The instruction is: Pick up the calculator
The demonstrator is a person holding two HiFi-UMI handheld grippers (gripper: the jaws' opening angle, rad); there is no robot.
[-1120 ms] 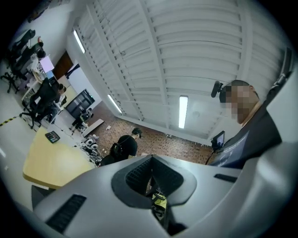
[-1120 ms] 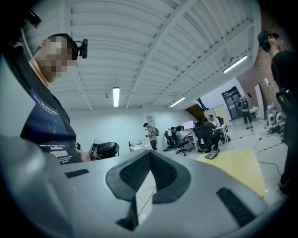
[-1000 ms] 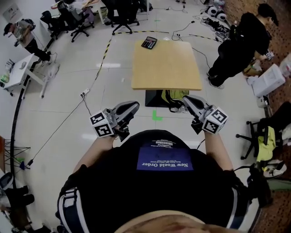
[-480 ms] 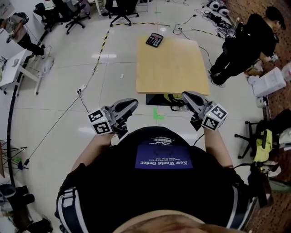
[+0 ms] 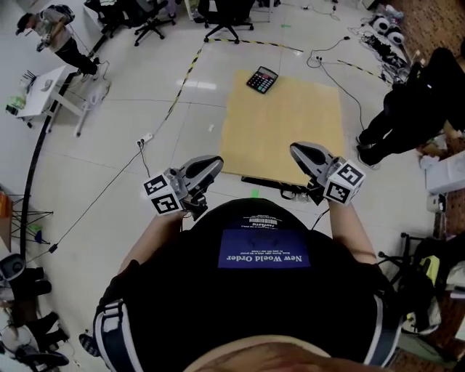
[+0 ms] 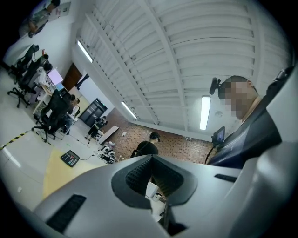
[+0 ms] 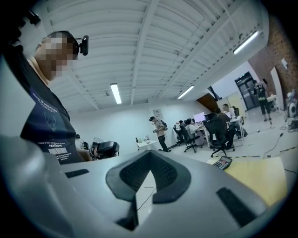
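Note:
A black calculator (image 5: 262, 79) lies at the far left corner of a light wooden table (image 5: 290, 138). It also shows small in the left gripper view as the calculator (image 6: 70, 158) and in the right gripper view as the calculator (image 7: 223, 162). My left gripper (image 5: 209, 165) hangs over the floor just short of the table's near left corner, shut and empty. My right gripper (image 5: 300, 150) hovers over the table's near edge, jaws shut with nothing between them. Both are far from the calculator.
A person in black (image 5: 425, 98) stands by the table's right side. Office chairs (image 5: 225, 14) stand beyond the table, and a white desk (image 5: 47, 91) is at the left. Cables, a power strip (image 5: 145, 137) and yellow-black tape (image 5: 185, 76) lie on the floor.
The person has walked toward the table, which now lies closer and larger. Both grippers came forward with the body; the right one now reaches over the near edge. Jaws stay shut.

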